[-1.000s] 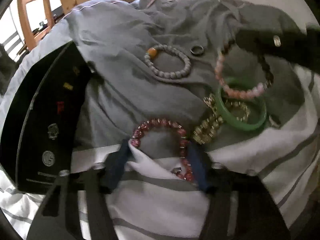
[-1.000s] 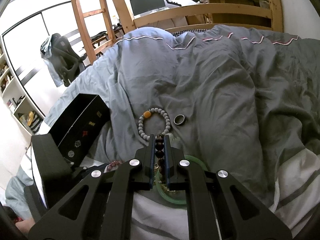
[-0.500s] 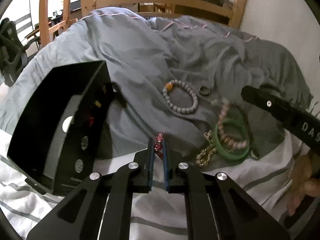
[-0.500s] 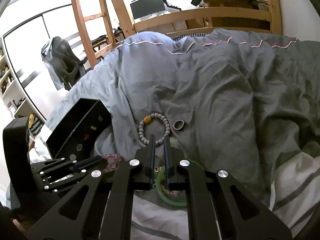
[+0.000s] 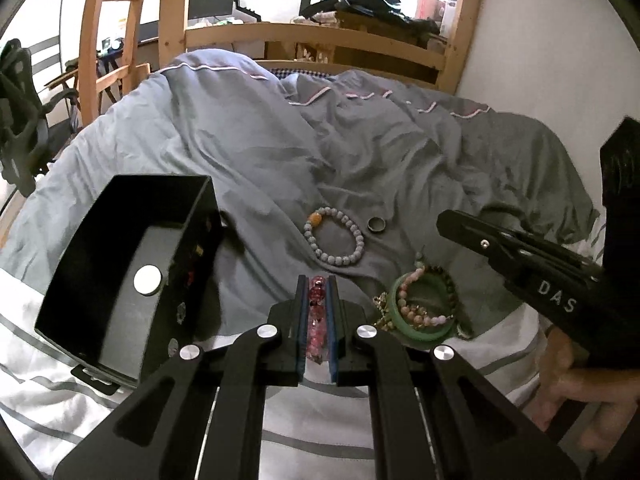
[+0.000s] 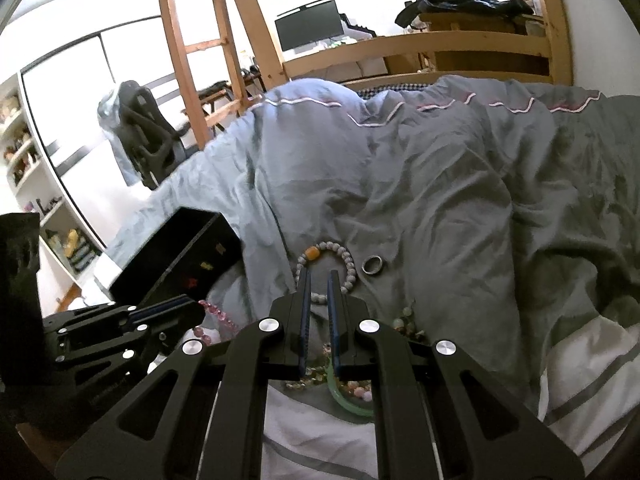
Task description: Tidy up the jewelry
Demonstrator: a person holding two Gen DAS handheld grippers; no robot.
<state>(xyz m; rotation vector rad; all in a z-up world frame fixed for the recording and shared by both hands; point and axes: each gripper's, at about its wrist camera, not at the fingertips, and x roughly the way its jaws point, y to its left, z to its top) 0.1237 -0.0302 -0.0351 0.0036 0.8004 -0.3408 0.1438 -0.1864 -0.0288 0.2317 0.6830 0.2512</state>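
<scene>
My left gripper [image 5: 317, 280] is shut on a red bead bracelet [image 5: 316, 306] and holds it above the bed, just right of the open black jewelry box [image 5: 120, 260]. From the right wrist view the left gripper [image 6: 194, 309] shows at the left, with the pink-red beads [image 6: 218, 314] hanging from it. My right gripper [image 6: 318, 276] is shut with nothing between its fingers, above the grey bead bracelet [image 6: 348, 260]. On the quilt lie that grey bracelet [image 5: 334, 242], a dark ring [image 5: 377, 224], and a green bangle [image 5: 424, 334] under a pink bead bracelet [image 5: 416, 312].
The right gripper [image 5: 442, 218] reaches in from the right edge, a hand [image 5: 576, 392] behind it. A gold chain [image 5: 382, 320] lies beside the bangle. A round silver disc [image 5: 148, 280] sits inside the box. Rumpled grey quilt [image 5: 360, 152] rises behind; the wooden bed frame [image 5: 320, 36] is beyond.
My left gripper shut on the red bead bracelet and rose with it off the bed. The dark beads seen between my right fingers a second ago are gone from them.
</scene>
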